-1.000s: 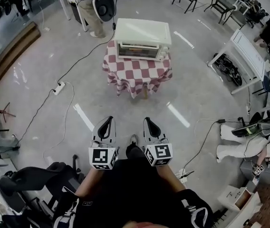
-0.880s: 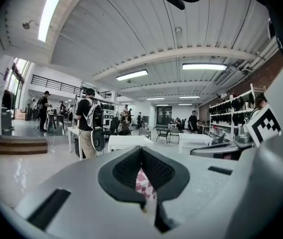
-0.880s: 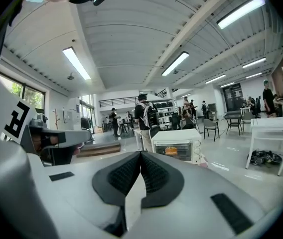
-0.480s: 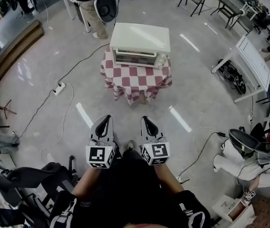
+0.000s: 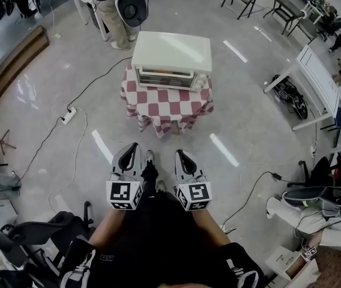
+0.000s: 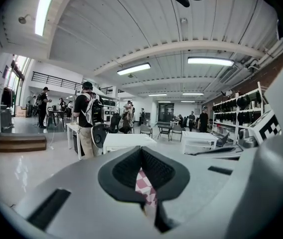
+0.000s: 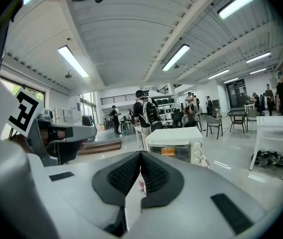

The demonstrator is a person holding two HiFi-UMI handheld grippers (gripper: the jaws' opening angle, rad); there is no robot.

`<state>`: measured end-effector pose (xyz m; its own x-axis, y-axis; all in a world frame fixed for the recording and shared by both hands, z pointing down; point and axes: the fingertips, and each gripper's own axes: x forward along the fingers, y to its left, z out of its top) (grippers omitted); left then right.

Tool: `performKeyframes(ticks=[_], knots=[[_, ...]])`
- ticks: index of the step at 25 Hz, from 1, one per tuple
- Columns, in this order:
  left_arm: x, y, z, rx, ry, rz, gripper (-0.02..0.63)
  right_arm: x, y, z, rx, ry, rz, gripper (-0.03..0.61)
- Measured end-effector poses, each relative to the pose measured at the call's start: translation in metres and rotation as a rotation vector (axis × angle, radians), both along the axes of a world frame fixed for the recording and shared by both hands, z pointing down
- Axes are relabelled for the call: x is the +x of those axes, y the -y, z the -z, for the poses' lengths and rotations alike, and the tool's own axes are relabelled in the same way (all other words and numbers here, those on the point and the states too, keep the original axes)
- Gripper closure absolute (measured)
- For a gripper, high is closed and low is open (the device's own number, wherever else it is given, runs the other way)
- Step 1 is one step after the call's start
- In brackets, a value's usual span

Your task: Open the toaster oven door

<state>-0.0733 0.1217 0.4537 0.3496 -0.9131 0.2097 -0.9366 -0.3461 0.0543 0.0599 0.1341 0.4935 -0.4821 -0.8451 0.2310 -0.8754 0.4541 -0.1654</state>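
The left gripper (image 5: 132, 149) and the right gripper (image 5: 180, 156) are held side by side low in front of the body, near each other but not touching; both point forward, tilted slightly down; each has its jaws pressed together with nothing between them; the left forearm (image 5: 107, 231) and the right forearm (image 5: 210, 230) run back to the torso.

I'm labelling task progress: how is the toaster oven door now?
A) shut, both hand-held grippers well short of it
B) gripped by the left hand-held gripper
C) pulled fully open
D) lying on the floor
A: the toaster oven door is shut, and the left hand-held gripper and right hand-held gripper, jaws together and empty, are over the floor short of its table.
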Motion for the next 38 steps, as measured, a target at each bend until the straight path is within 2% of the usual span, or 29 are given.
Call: performKeyframes(ticks=[6, 20, 30, 38], knots=[[0.0, 0.059, -0.004, -0.007, -0.01, -0.01, 0.604, 0.0, 0.051, -0.001, -0.007, -0.019, -0.009, 0.555], [-0.033, 0.211, -0.025, -0.093, -0.017, -0.041, 0.604, -0.027, 0.182, -0.001, -0.031, -0.06, -0.052, 0.555], [-0.048, 0.3, -0.069, -0.198, -0.003, -0.076, 0.604, -0.044, 0.243, -0.017, -0.061, -0.07, -0.109, 0.555], [-0.042, 0.348, -0.111, -0.304, 0.005, -0.061, 0.6, -0.04, 0.273, -0.021, -0.073, -0.077, -0.096, 0.555]])
